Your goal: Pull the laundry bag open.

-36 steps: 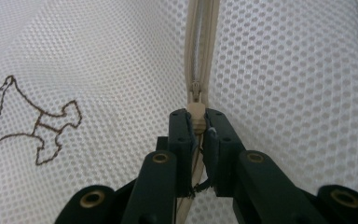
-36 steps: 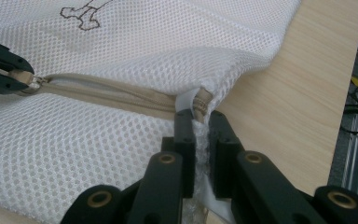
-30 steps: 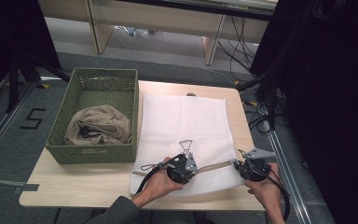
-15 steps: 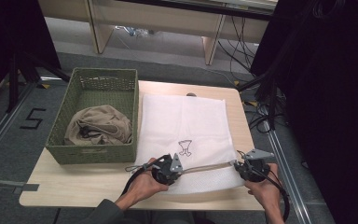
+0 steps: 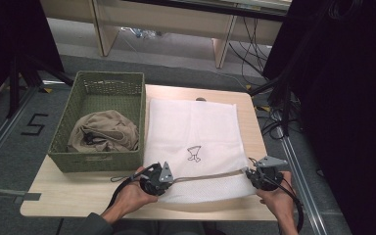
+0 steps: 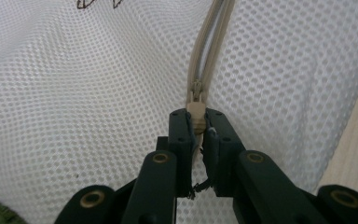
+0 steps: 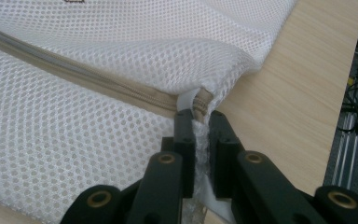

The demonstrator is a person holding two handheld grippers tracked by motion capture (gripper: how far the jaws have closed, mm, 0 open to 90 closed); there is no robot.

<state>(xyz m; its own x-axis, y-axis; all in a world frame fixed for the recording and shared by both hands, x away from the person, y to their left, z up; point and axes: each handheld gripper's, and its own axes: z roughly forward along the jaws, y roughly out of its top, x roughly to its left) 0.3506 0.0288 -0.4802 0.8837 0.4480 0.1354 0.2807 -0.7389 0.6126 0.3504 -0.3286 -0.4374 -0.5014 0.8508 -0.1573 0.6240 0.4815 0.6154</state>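
A white mesh bag [image 5: 191,122] lies flat on the wooden table [image 5: 68,196], with a small dark drawing [image 5: 194,153] printed on it. A beige zipper [image 5: 210,175] runs across its near part. My left gripper [image 5: 175,180] is at the zipper's left part, shut on the beige zipper pull [image 6: 196,112]; its jaws [image 6: 196,122] clamp it from both sides. My right gripper [image 5: 248,172] holds the bag's near right corner. In the right gripper view its jaws [image 7: 198,122] are shut on the mesh at the zipper's end [image 7: 201,103].
A green woven basket [image 5: 98,161] stands left of the bag and holds crumpled beige cloth [image 5: 105,132]. The table's right edge [image 5: 262,147] lies close to the right hand. Cables and a floor rail [image 5: 293,147] run beyond it.
My left gripper has slid left along the zipper with the pull in its jaws, away from the right gripper. The right gripper has kept still on the bag's corner.
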